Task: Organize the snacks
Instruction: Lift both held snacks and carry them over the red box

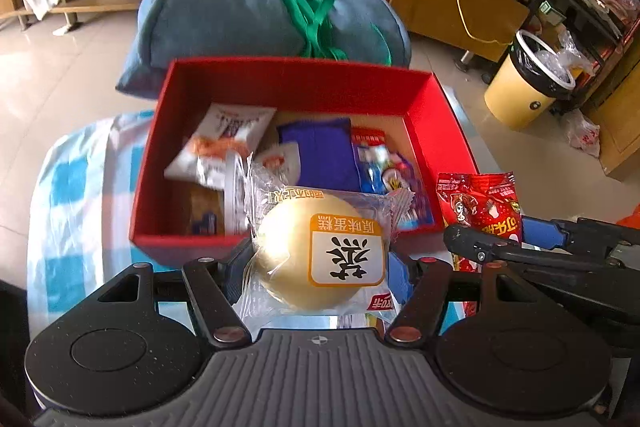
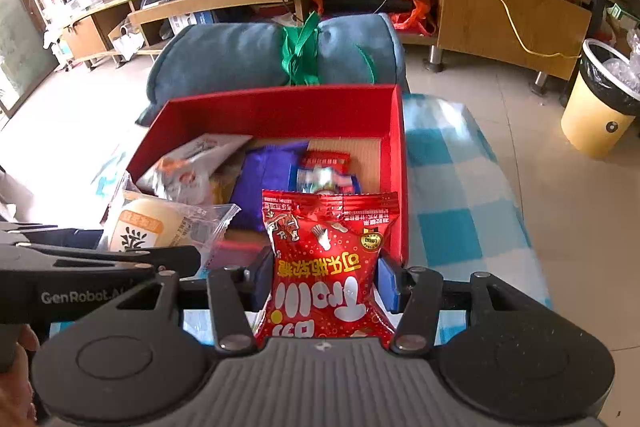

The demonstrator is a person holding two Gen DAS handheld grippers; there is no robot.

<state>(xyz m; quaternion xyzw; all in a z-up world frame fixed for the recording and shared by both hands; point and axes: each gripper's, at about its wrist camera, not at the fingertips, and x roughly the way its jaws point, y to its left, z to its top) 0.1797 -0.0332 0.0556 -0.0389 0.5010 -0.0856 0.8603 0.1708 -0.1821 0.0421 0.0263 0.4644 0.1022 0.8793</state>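
Observation:
My left gripper (image 1: pixel 320 259) is shut on a round yellow cake in a clear wrapper (image 1: pixel 320 251), held just before the near wall of the red box (image 1: pixel 296 83). The right gripper (image 2: pixel 326 279) is shut on a red candy bag (image 2: pixel 328 263) at the box's (image 2: pixel 280 107) near right corner. Several snack packets lie inside: a white and orange one (image 1: pixel 228 143), a purple one (image 1: pixel 320 155), a red and blue one (image 1: pixel 372 159). In the left wrist view the red bag (image 1: pixel 484 207) and the right gripper (image 1: pixel 480 247) appear at right. The cake (image 2: pixel 140 223) shows at left in the right wrist view.
The box stands on a blue and white checked cloth (image 2: pixel 460 207). Behind it lies a rolled blue cushion (image 1: pixel 240 19) tied with a green strap. A yellow waste bin (image 1: pixel 524 87) stands on the floor at right, with wooden shelves (image 2: pixel 500 15) along the back wall.

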